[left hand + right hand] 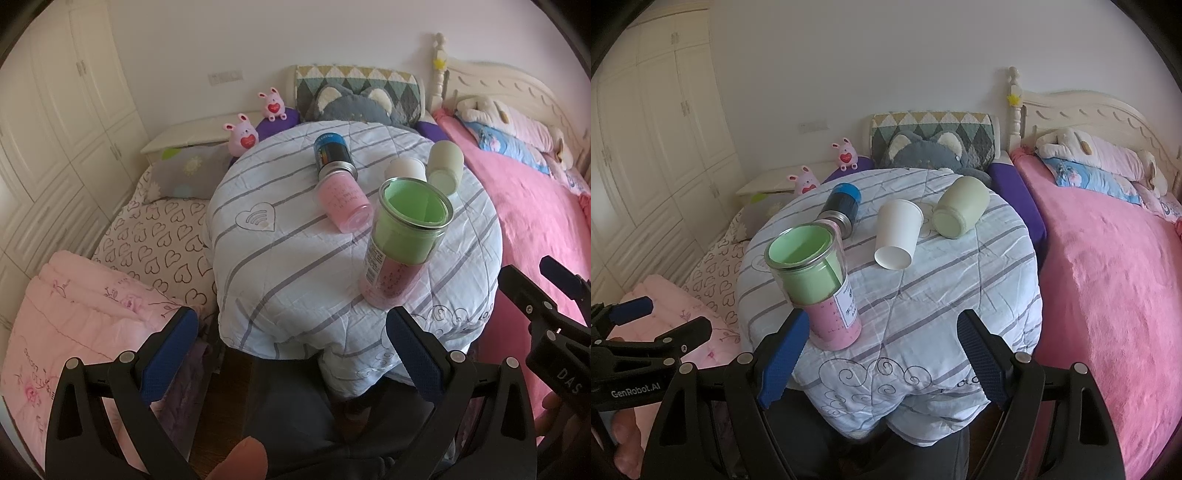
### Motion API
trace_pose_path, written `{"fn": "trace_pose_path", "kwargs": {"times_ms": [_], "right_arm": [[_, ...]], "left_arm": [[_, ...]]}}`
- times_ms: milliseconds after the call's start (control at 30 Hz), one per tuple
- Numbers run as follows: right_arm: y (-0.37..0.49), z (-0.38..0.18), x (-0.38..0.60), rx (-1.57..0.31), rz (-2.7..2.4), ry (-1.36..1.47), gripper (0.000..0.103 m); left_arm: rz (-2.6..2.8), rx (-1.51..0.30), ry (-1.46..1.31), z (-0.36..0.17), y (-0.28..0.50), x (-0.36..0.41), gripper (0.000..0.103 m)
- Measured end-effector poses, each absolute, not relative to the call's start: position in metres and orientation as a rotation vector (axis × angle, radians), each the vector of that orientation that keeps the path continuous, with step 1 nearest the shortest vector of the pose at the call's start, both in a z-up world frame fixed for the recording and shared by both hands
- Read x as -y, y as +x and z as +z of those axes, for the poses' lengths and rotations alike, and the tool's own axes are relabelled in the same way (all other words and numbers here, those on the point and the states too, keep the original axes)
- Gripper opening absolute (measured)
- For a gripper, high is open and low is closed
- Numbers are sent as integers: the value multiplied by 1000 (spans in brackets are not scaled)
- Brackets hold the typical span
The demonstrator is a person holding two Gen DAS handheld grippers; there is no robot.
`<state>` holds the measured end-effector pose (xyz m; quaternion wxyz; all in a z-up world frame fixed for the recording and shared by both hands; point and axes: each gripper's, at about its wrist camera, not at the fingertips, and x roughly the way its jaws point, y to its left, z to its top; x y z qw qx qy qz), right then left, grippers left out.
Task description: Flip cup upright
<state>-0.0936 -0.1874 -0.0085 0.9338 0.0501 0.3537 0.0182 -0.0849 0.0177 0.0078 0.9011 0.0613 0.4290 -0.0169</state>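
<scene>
A round table covered in a striped quilt holds several cups. A clear cup with a green lining stands upright, stacked on a pink cup near the front edge. Lying on their sides are a pink cup, a blue-and-black cup, a white paper cup and a pale green cup. My left gripper and right gripper are both open and empty, in front of the table's near edge.
A bed with a pink blanket lies to the right. A folded pink quilt and heart-print bedding lie to the left. Plush toys and cushions sit behind the table. A white wardrobe stands far left.
</scene>
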Motion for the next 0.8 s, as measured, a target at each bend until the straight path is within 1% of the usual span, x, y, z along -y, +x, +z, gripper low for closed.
{"fn": "trace_pose_path", "kwargs": {"times_ms": [800], "right_arm": [[-91, -15, 197, -743, 38, 137, 83]], "left_arm": [[-63, -878, 121, 3, -87, -10, 103]]}}
